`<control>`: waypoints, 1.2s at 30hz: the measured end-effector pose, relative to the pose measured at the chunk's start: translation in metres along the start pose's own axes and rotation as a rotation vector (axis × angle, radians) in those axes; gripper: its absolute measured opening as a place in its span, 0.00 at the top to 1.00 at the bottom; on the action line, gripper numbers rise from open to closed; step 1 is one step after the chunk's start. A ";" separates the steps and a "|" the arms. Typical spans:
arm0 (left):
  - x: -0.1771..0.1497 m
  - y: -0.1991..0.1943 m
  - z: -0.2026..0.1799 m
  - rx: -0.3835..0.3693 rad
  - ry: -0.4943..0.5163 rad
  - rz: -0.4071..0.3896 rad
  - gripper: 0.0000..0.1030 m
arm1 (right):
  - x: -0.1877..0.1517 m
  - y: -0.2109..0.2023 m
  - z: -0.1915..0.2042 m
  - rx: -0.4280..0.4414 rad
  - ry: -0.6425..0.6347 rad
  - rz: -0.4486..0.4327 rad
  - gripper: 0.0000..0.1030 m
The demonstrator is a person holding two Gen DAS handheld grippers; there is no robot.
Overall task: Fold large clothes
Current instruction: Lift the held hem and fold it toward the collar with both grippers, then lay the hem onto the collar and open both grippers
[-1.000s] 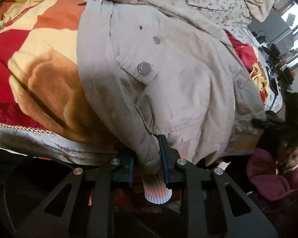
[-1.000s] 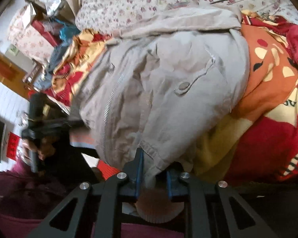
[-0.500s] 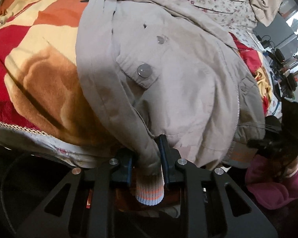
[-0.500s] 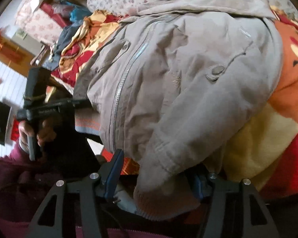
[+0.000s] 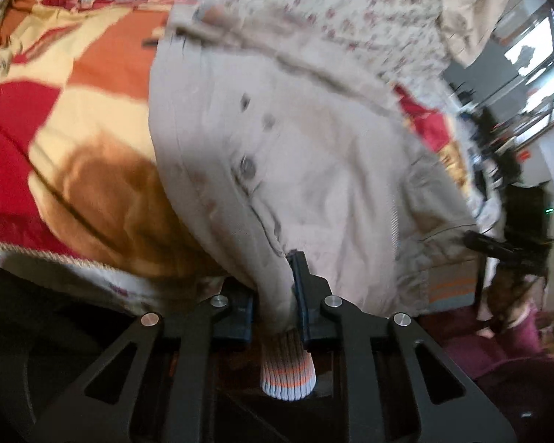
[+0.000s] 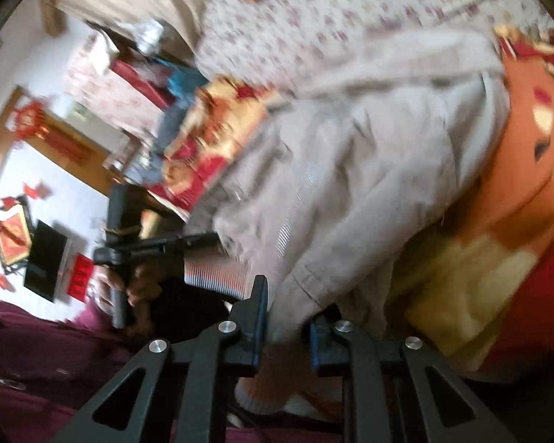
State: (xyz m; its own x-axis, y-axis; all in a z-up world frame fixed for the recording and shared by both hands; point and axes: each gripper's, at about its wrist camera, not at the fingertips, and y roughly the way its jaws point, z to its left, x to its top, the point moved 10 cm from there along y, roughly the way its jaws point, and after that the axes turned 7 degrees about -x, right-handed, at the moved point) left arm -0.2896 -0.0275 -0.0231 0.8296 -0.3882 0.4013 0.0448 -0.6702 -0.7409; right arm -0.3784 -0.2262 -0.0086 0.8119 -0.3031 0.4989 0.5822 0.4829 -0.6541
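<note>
Jacket point(image 5: 314, 170) matt woven cloth, ribbed knit cuff point(image 5: 288, 373); blanket point(image 5: 92, 170) seemingly plush.

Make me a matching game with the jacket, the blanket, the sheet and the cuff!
Things:
1. jacket
2. blanket
3. sheet
4. cuff

Looks:
A. small flowers
B. plain beige
C. orange stripes, hanging below the left gripper
D. red, orange and cream

Pairs: 1-B, 2-D, 3-A, 4-C

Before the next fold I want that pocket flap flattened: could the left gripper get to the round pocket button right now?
Probably not yet. The left gripper is shut on the jacket's sleeve; nothing covers the pocket button ahead, but it would need to let go first.
</note>
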 end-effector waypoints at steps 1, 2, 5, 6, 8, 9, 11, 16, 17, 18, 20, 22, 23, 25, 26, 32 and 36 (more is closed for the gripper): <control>0.005 -0.005 -0.002 -0.012 -0.002 -0.009 0.84 | 0.005 -0.004 0.002 0.009 0.007 -0.015 0.83; 0.013 -0.011 -0.003 -0.028 -0.011 -0.021 0.84 | 0.012 -0.007 0.003 0.020 0.018 -0.035 0.83; 0.036 -0.026 -0.003 -0.048 -0.038 -0.054 0.84 | 0.026 -0.011 0.003 0.028 0.031 -0.070 0.84; 0.043 -0.030 -0.006 -0.050 -0.040 -0.065 0.84 | 0.031 -0.013 0.004 0.033 0.036 -0.086 0.84; 0.050 -0.037 -0.010 -0.039 -0.022 -0.073 0.84 | 0.042 -0.018 0.005 0.050 0.047 -0.121 0.85; 0.051 -0.040 -0.012 -0.032 -0.010 -0.075 0.84 | 0.046 -0.021 0.005 0.051 0.051 -0.134 0.85; 0.054 -0.043 -0.017 -0.033 0.005 -0.078 0.84 | 0.050 -0.027 0.003 0.048 0.051 -0.146 0.86; 0.067 -0.033 -0.016 -0.028 0.002 -0.100 0.85 | 0.061 -0.036 -0.003 0.052 0.074 -0.173 0.87; 0.071 -0.031 -0.016 -0.033 -0.004 -0.105 0.85 | 0.062 -0.039 -0.005 0.055 0.077 -0.181 0.87; 0.074 -0.031 -0.017 -0.035 -0.007 -0.112 0.86 | 0.065 -0.040 -0.006 0.058 0.083 -0.191 0.87; 0.088 -0.032 -0.017 -0.032 -0.004 -0.137 0.86 | 0.072 -0.043 -0.007 0.060 0.085 -0.209 0.87; 0.109 -0.036 -0.015 -0.026 -0.009 -0.179 0.86 | 0.084 -0.047 -0.011 0.056 0.090 -0.236 0.87; 0.115 -0.038 -0.014 -0.023 -0.013 -0.194 0.86 | 0.092 -0.050 -0.014 0.055 0.101 -0.254 0.87; 0.142 -0.041 -0.011 -0.013 -0.024 -0.240 0.86 | 0.109 -0.054 -0.021 0.048 0.121 -0.289 0.87; 0.152 -0.041 -0.009 -0.007 -0.029 -0.256 0.86 | 0.119 -0.056 -0.026 0.040 0.132 -0.306 0.87; 0.230 -0.032 0.014 0.069 -0.043 -0.354 0.86 | 0.192 -0.057 -0.070 -0.049 0.197 -0.389 0.87; 0.281 -0.008 0.039 0.126 -0.085 -0.370 0.86 | 0.237 -0.045 -0.111 -0.126 0.259 -0.416 0.88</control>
State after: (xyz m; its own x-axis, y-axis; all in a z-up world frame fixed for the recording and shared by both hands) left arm -0.0350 -0.1070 0.0747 0.7874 -0.0780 0.6115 0.4127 -0.6703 -0.6168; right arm -0.2072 -0.4113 0.0756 0.4847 -0.6505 0.5847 0.8462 0.1797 -0.5016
